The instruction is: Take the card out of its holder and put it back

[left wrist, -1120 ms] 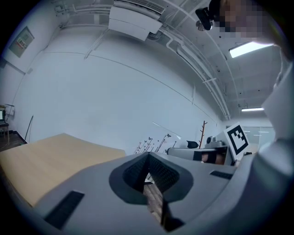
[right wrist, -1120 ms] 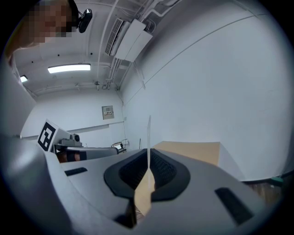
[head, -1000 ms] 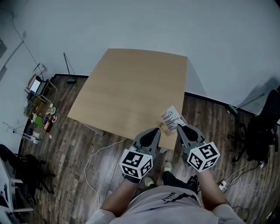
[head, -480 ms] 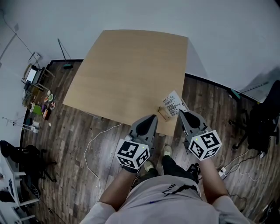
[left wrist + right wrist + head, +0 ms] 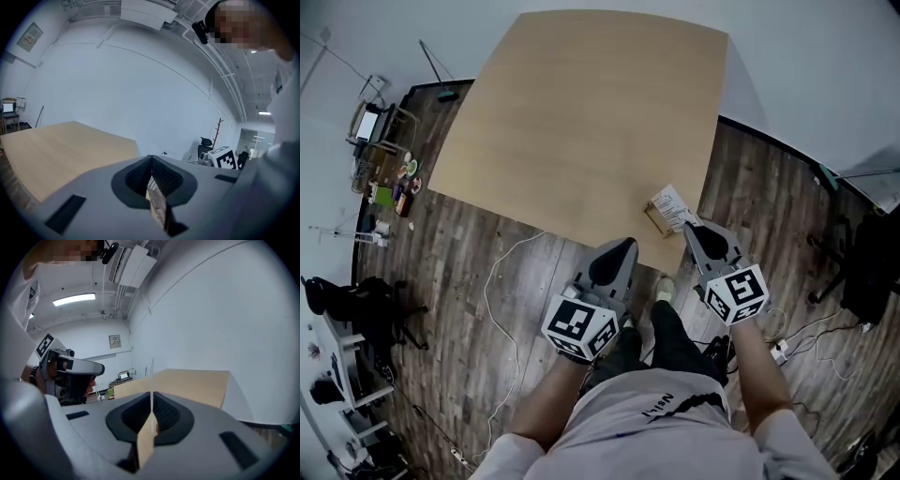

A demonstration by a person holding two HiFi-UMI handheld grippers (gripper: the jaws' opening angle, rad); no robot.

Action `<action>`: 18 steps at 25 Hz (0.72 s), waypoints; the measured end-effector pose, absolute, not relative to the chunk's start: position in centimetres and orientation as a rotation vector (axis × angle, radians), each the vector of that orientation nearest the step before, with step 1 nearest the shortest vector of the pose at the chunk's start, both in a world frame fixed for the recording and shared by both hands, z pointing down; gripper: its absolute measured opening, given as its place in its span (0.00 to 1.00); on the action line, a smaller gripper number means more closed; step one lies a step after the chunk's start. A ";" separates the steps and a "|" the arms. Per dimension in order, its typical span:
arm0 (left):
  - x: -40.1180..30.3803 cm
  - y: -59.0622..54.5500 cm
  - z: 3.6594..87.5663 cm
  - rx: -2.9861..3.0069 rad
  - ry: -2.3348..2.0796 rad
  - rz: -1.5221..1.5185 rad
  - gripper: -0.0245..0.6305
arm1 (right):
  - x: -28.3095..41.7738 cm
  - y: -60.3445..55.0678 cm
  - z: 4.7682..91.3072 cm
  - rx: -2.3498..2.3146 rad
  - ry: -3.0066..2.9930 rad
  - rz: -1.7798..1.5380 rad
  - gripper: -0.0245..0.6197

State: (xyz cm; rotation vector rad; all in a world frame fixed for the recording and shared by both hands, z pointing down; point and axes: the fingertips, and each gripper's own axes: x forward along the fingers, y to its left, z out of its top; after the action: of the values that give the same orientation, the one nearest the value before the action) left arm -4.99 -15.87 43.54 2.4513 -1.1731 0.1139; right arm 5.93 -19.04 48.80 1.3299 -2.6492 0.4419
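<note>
Left gripper (image 5: 623,246): jaws pressed together, empty; just off table (image 5: 581,122) near edge
Right gripper (image 5: 690,229): pinching card (image 5: 671,206); table's near right corner

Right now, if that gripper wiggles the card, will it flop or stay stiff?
Probably flexes a little: edge-on in the right gripper view, the card looks very thin. Likely light: the right gripper holds it by one edge.

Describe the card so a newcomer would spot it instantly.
Find the near right corner of the big wooden table. There the right tool grips a tan holder; the card is the white sheet beside it. Its black print sets it apart from the plain holder.
</note>
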 end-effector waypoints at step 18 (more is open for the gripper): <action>-5.0 -17.2 48.6 2.347 -1.229 0.203 0.06 | 5.2 -20.9 58.6 1.257 -2.571 0.578 0.08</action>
State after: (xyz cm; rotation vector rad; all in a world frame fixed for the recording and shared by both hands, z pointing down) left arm -5.04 -17.20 48.61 2.3467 -1.2288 0.2033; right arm 5.15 -20.85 58.62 1.2574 -2.5707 0.5784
